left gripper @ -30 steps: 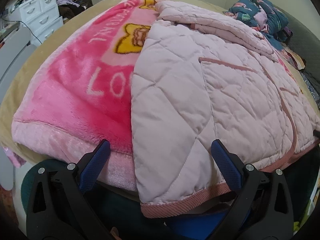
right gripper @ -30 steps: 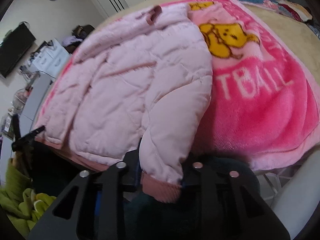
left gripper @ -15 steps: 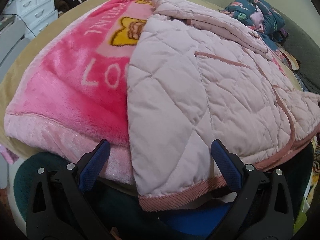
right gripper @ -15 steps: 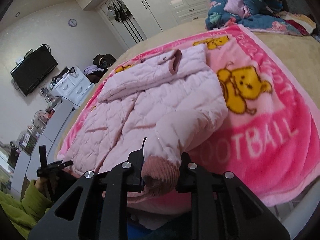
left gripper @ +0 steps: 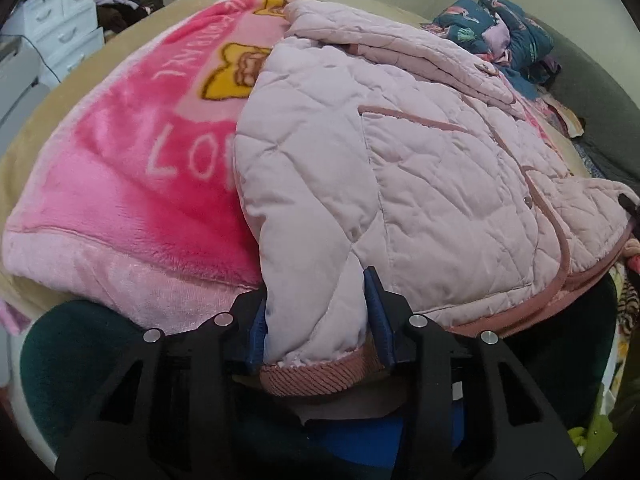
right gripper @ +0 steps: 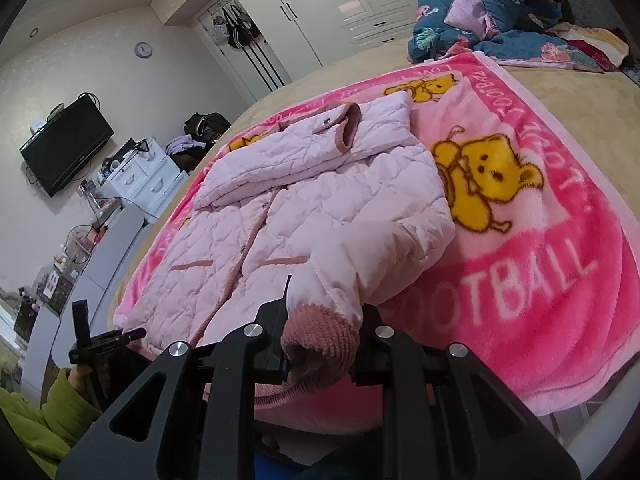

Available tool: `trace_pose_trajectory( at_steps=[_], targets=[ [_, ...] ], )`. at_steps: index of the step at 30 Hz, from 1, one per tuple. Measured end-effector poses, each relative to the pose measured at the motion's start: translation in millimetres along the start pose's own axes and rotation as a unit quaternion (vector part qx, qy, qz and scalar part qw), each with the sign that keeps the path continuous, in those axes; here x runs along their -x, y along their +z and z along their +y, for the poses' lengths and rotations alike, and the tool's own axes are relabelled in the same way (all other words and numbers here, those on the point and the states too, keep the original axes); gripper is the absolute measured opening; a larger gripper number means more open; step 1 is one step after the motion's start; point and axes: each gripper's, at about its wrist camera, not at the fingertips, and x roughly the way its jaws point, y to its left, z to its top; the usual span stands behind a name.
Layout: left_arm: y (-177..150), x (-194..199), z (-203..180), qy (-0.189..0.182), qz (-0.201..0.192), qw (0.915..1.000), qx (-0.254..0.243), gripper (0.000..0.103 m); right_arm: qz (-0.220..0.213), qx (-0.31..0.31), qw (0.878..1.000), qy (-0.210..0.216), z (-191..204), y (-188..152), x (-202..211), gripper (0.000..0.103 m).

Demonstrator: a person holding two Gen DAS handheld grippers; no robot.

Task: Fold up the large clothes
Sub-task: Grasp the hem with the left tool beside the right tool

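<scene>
Saw left gripper (left gripper: 316,320) jaws, wide apart half second ago, clamped on hem corner of pink quilted jacket (left gripper: 400,168) at 6 o'clock. Right gripper (right gripper: 324,332) stayed clamped on knit sleeve cuff (right gripper: 320,332) — lifted higher. Jacket lay spread over pink bear blanket (right gripper: 540,264) — bedding pile (right gripper: 492,12) at 1 o'clock.

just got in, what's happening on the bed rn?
A person with a handheld gripper in each hand is folding a pink quilted jacket spread on a pink bear blanket on the bed. The left gripper is shut on the jacket's bottom hem corner, and the right gripper is shut on the knit sleeve cuff. One sleeve already lies folded across the chest. No fold of the body has been made yet.
</scene>
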Motion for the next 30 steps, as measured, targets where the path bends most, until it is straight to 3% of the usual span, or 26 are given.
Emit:
trace_pose_trajectory(
  at_steps=[3,8,18,30],
  targets=[
    [1,2,-7,0.001,-0.005,0.9999,-0.015,0.02,-0.003,-0.007,1.0,-0.001,-2,-4,0,0.019],
    [10,16,-9,-0.014,-0.026,0.9994,-0.015,0.014,-0.004,-0.024,1.0,-0.004,-8,-16,3,0.019],
    [43,51,-19,-0.037,-0.094,0.9947,-0.023,0.012,-0.037,-0.038,0.999,0.004,-4,-2,10,0.019],
    [88,65,-26,-0.051,-0.137,0.9888,-0.029,0.012,-0.073,-0.054,0.996,0.009,-2,40,4,0.018]
  ],
)
